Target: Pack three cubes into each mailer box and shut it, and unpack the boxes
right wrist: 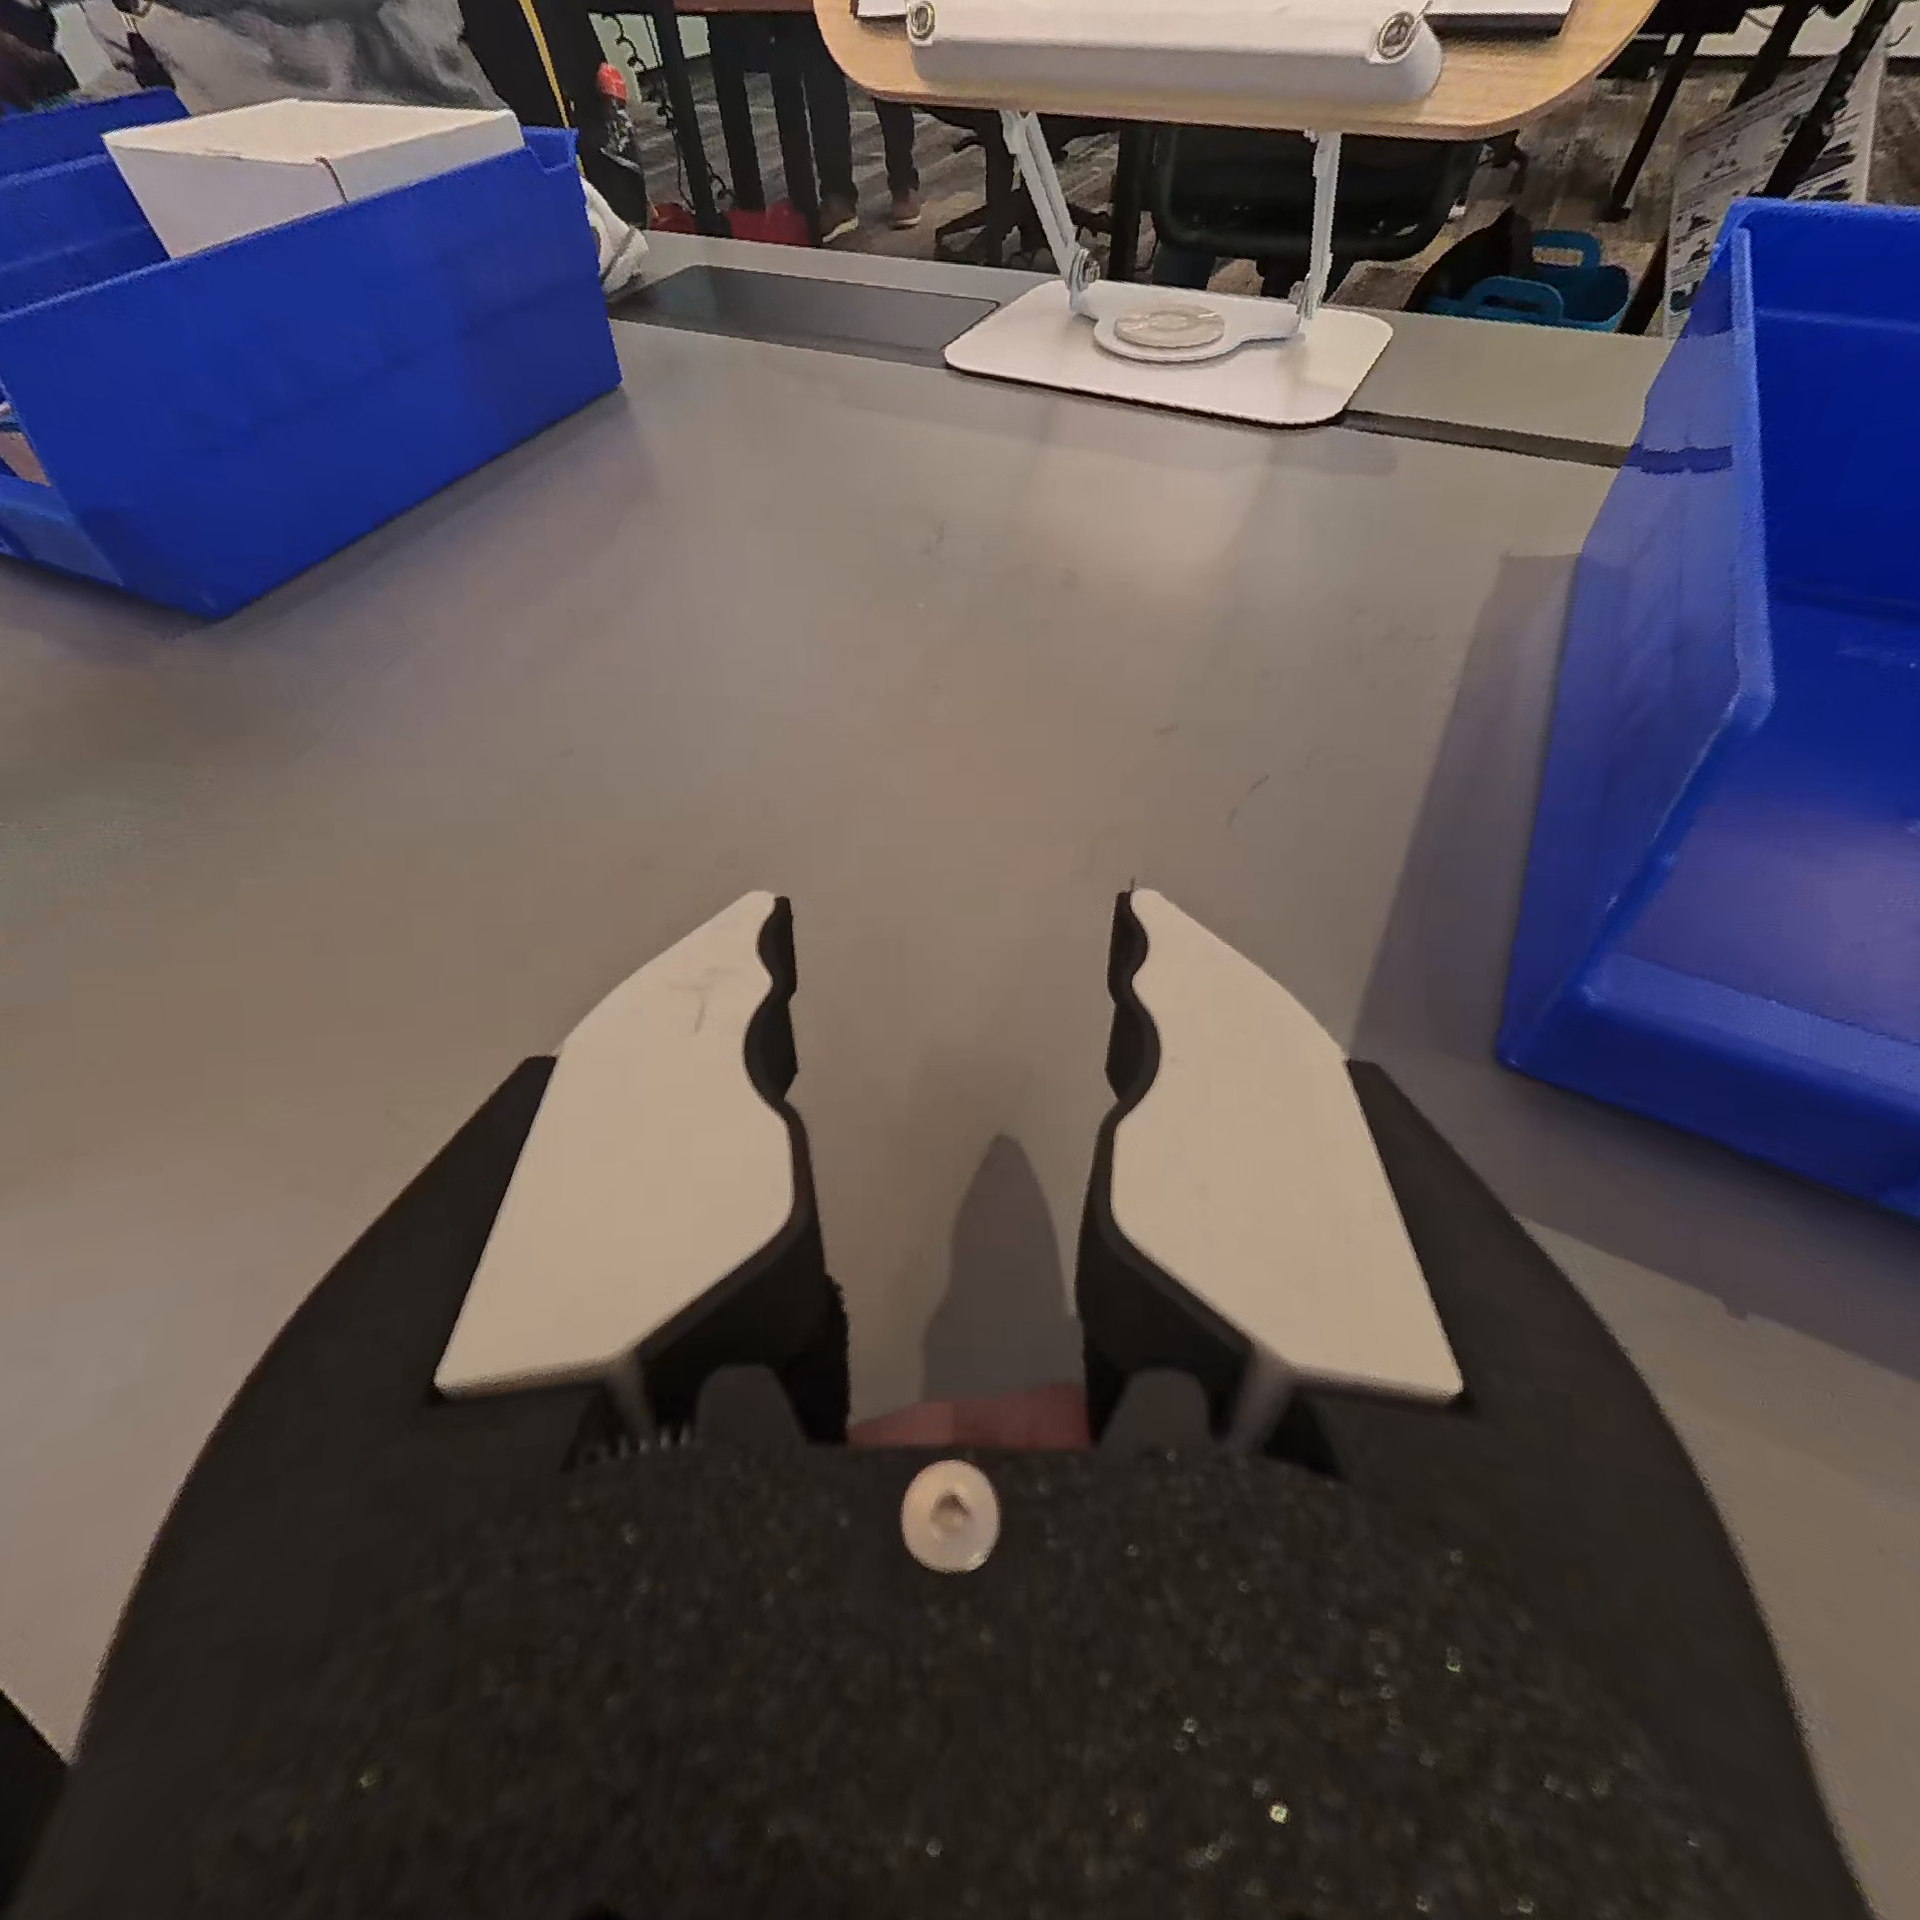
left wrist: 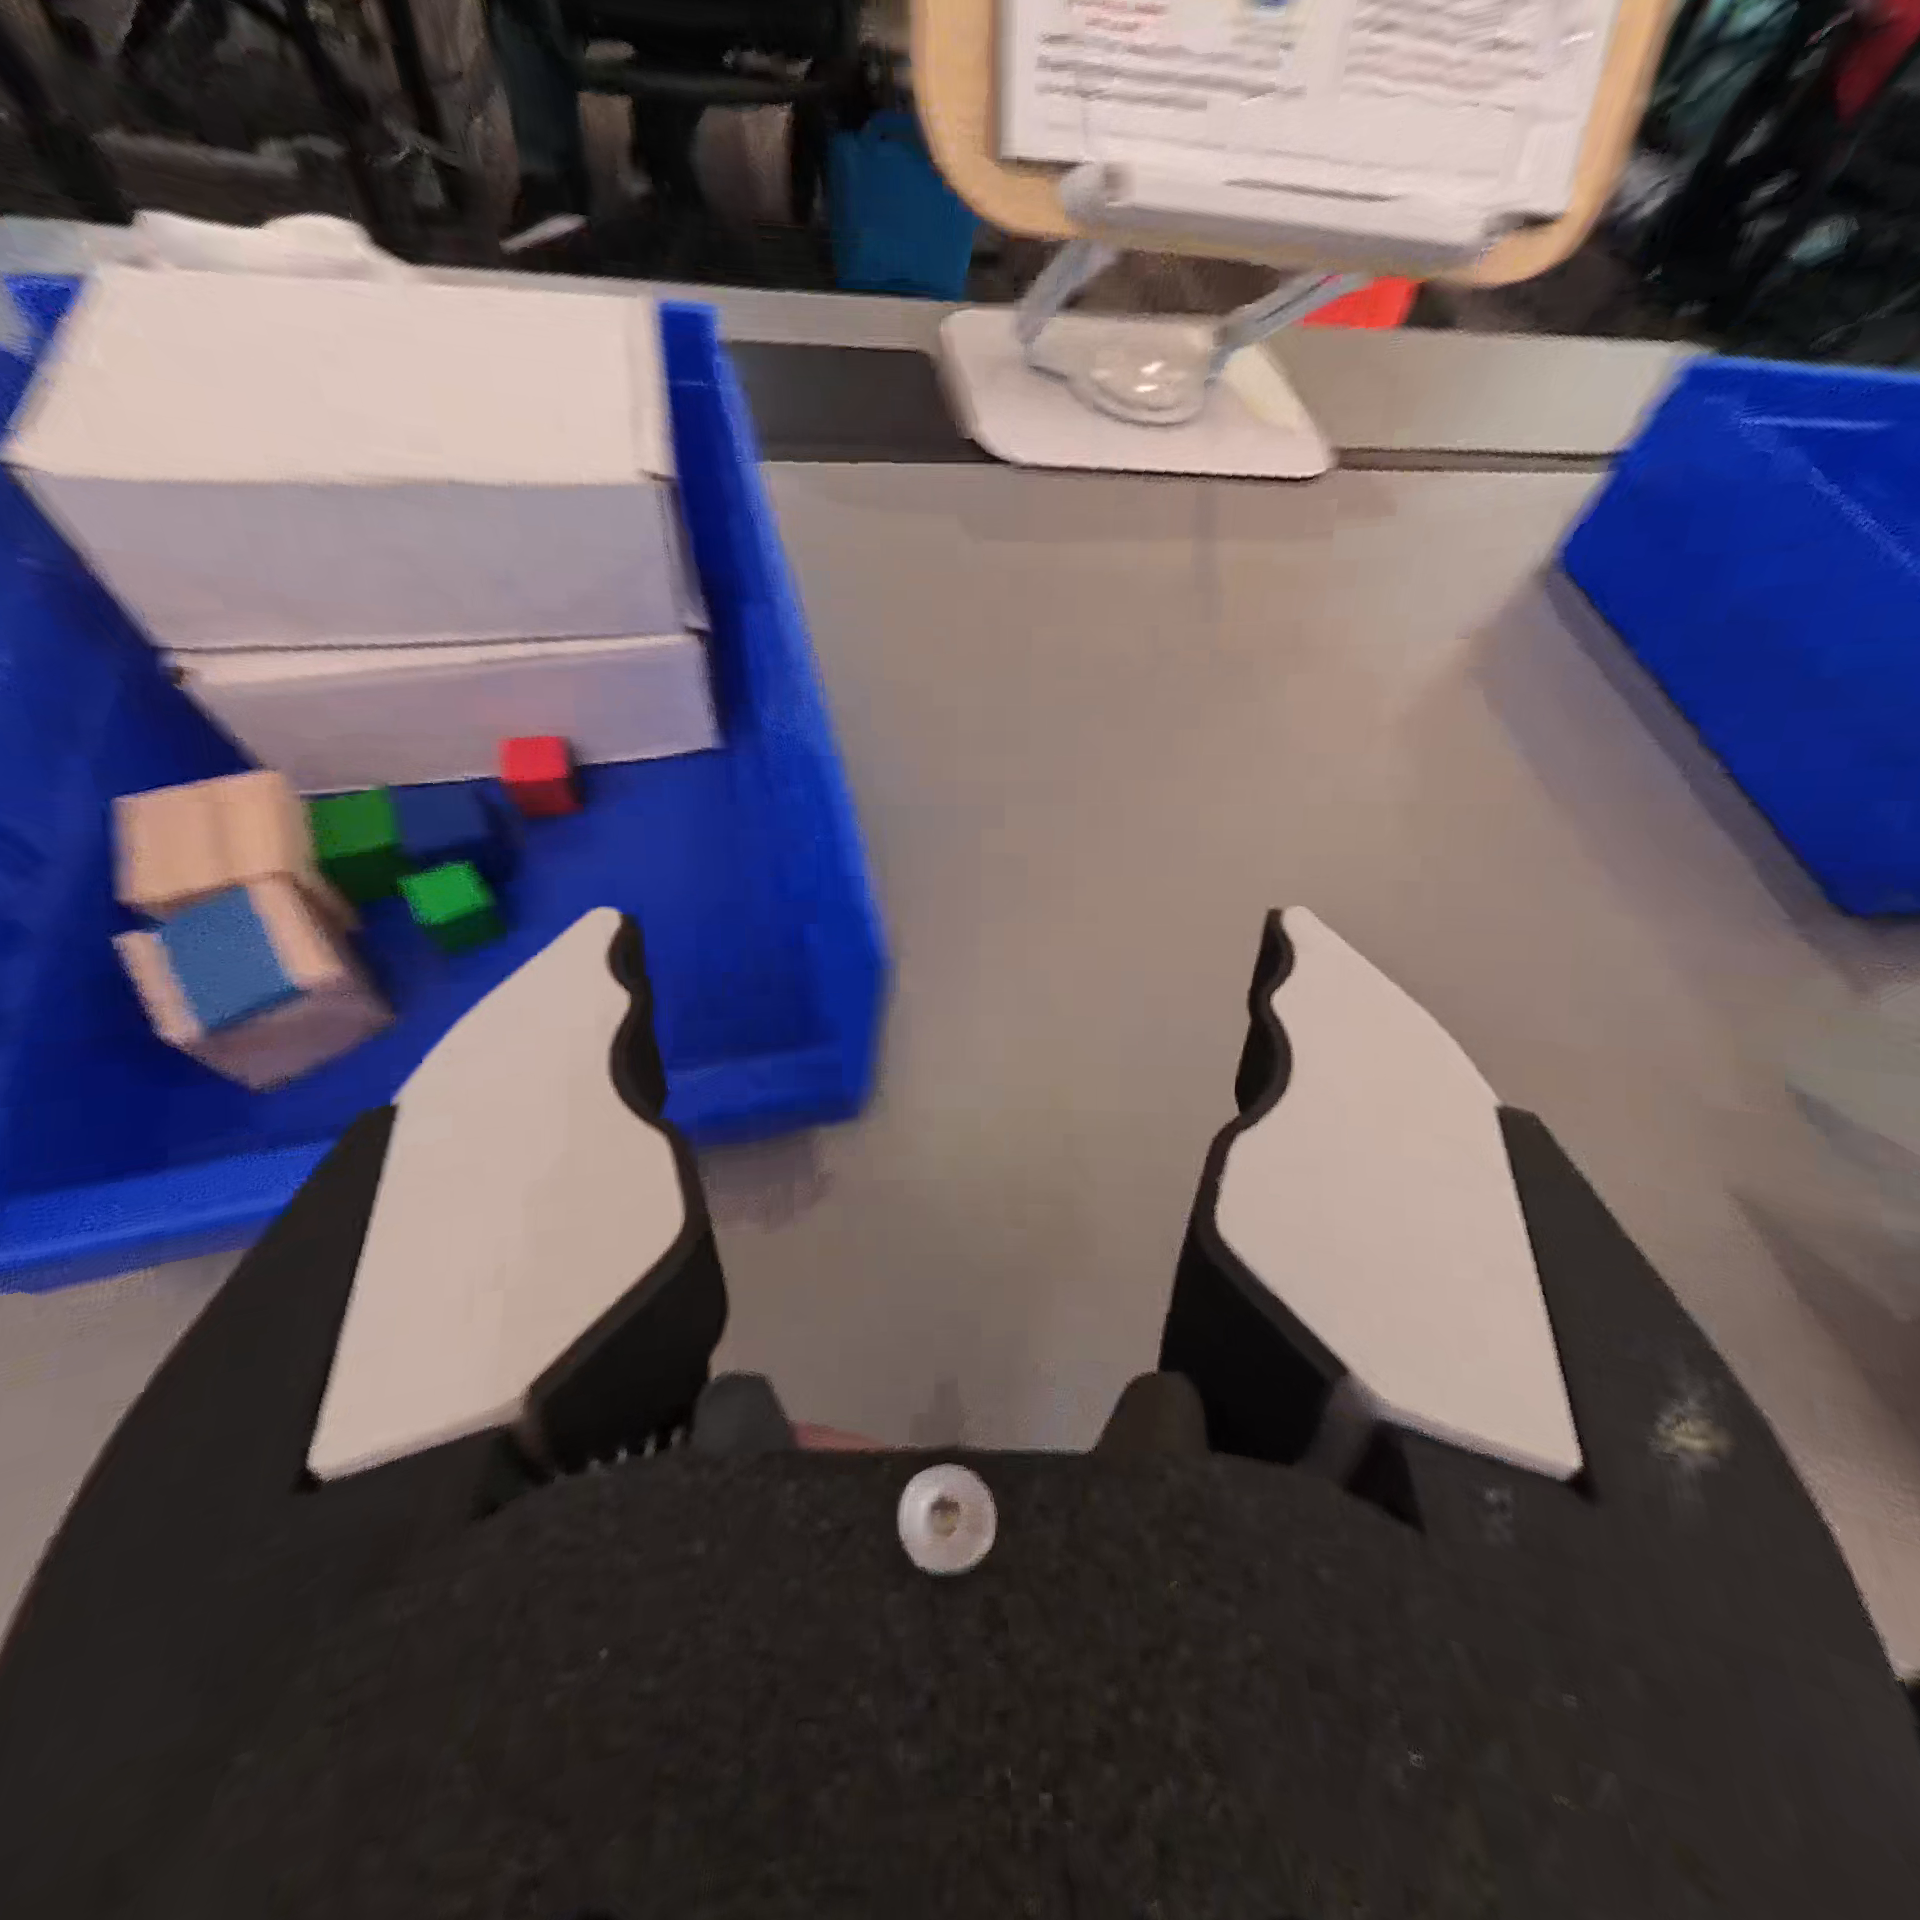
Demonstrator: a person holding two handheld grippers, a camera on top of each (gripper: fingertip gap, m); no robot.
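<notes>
In the left wrist view a blue bin (left wrist: 769,665) at the left holds two stacked, shut white mailer boxes (left wrist: 353,457). In front of them lie a red cube (left wrist: 536,773), two green cubes (left wrist: 449,900), a dark blue cube (left wrist: 447,821), and pale wooden cubes with a light blue one (left wrist: 223,961). My left gripper (left wrist: 951,925) is open and empty above the grey table, right of the bin. My right gripper (right wrist: 951,904) is open and empty over the table middle. The bin (right wrist: 312,416) and a white box (right wrist: 301,166) also show in the right wrist view.
A second blue bin (right wrist: 1714,831) stands at the right, its visible part holding nothing; it also shows in the left wrist view (left wrist: 1766,623). A white stand (right wrist: 1164,348) carrying a wooden board sits at the table's far edge. A grey table (right wrist: 727,675) lies between the bins. Measured from the fingertips, the dark blue cube (left wrist: 447,821) is 15 cm or so from the left gripper and 50 cm from the right.
</notes>
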